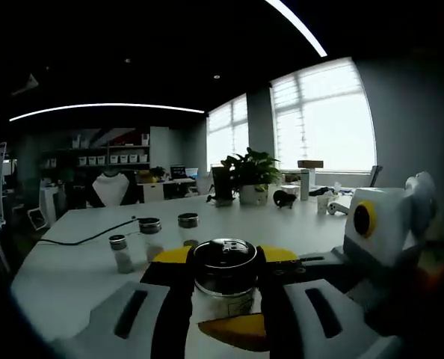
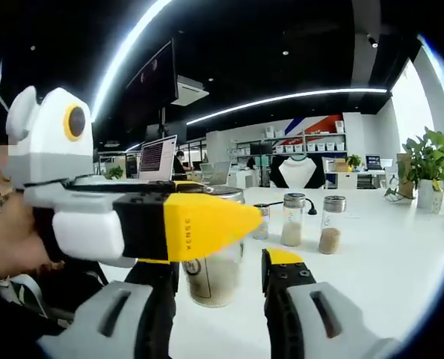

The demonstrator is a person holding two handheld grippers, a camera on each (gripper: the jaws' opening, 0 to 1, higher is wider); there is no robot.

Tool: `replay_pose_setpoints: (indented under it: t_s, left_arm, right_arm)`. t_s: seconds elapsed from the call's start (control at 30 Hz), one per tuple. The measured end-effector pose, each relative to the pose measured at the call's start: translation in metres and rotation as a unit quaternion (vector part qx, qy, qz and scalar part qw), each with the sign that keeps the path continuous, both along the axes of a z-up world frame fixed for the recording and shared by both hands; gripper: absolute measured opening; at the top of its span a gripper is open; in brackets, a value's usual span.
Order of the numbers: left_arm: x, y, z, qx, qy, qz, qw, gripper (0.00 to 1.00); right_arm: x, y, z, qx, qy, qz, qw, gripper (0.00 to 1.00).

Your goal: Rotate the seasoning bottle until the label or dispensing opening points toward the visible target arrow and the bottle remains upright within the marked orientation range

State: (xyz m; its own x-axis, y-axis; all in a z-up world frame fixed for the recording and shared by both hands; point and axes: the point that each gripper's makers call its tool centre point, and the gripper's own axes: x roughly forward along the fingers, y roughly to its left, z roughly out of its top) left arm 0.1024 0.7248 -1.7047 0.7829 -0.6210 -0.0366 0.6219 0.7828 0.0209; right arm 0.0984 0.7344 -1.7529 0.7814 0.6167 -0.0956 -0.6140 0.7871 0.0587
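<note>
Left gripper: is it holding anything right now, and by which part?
Yes: the left gripper is shut on the clear glass seasoning bottle with a dark metal lid, its fingers clamping the body just under the lid.

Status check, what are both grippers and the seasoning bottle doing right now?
Left gripper shut on seasoning bottle, upright. Right gripper open beside it. Three small jars behind, clear.

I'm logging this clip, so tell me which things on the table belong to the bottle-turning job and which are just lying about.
Job:
seasoning bottle, between the left gripper jaws
right gripper, at the same bottle

Lying about:
three small shaker jars
potted plant
black cable
</note>
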Motion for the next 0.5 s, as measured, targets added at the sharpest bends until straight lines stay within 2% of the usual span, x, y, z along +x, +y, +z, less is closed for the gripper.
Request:
replay_pose_setpoints:
  t_s: [0.2, 0.3, 0.5]
  left_arm:
    - [0.010, 0.016, -0.003, 0.005, 0.000, 0.015, 0.9999, 0.34]
    - [0.018, 0.028, -0.004, -0.009, 0.003, 0.029, 0.9995, 0.34]
    - [0.029, 0.052, -0.013, -0.007, 0.006, 0.040, 0.9991, 0.34]
  right_arm:
    - [0.000, -0.007, -0.003, -0.002, 0.008, -0.002, 1.0000, 0.52]
    - [0.001, -0.011, -0.006, -0.005, 0.014, -0.009, 0.9999, 0.52]
    - [0.002, -0.021, -0.010, -0.011, 0.022, -0.020, 0.9995, 0.52]
